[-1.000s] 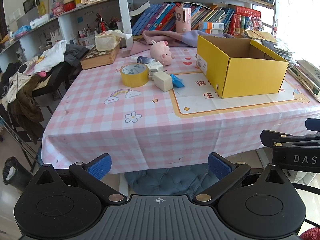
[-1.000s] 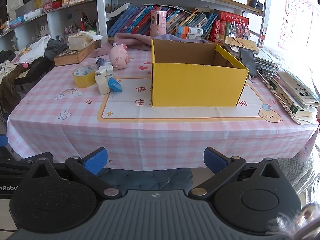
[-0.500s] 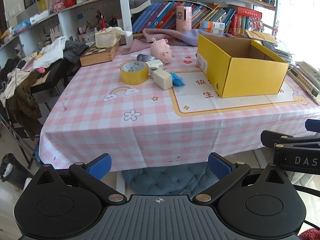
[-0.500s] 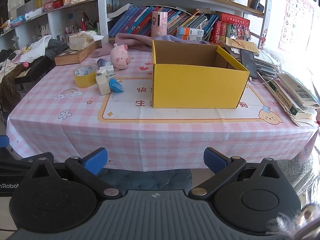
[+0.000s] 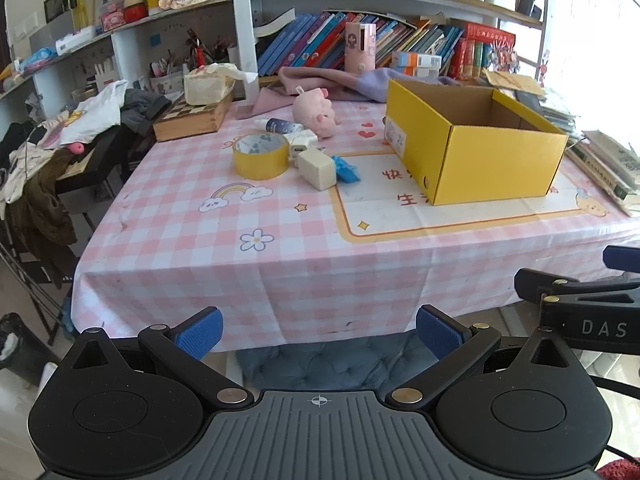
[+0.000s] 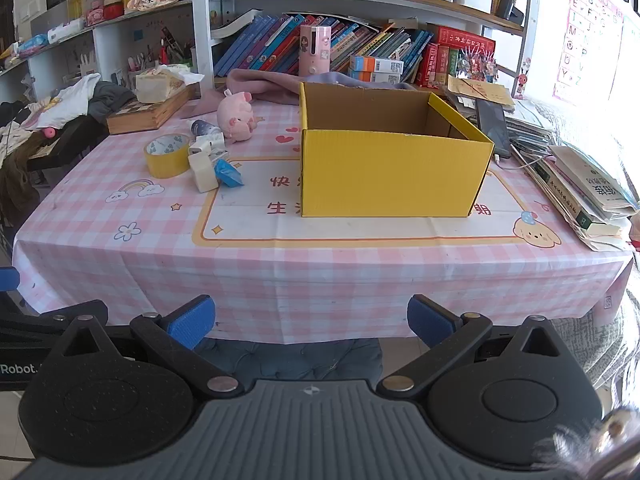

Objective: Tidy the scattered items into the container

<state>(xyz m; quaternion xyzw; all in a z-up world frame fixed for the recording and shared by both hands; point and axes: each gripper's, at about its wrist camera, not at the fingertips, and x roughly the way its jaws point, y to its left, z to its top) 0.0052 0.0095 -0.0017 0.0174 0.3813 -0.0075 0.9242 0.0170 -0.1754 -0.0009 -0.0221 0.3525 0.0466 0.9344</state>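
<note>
An open yellow cardboard box (image 5: 476,152) (image 6: 384,172) stands on the pink checked table. To its left lie a yellow tape roll (image 5: 261,156) (image 6: 167,155), a cream block (image 5: 316,169) (image 6: 203,172), a white charger (image 5: 302,145) (image 6: 206,145), a blue wrapper (image 5: 346,169) (image 6: 229,174), a small dark bottle (image 5: 280,125) (image 6: 202,127) and a pink plush pig (image 5: 314,114) (image 6: 236,117). My left gripper (image 5: 318,330) and right gripper (image 6: 310,320) are both open and empty, held in front of the table's near edge, well short of the items.
A wooden chess box (image 5: 192,118) with a tissue pack sits at the table's back left. Stacked books (image 6: 588,196) lie at the right edge. A pink-purple cloth (image 6: 280,88) and bookshelves are behind. A chair with clothes (image 5: 60,152) stands left; a blue cushion (image 6: 296,356) is under the table.
The left gripper has drawn back slightly and tilted up, so the table sits a little farther. The right gripper barely moved. Both stay open.
</note>
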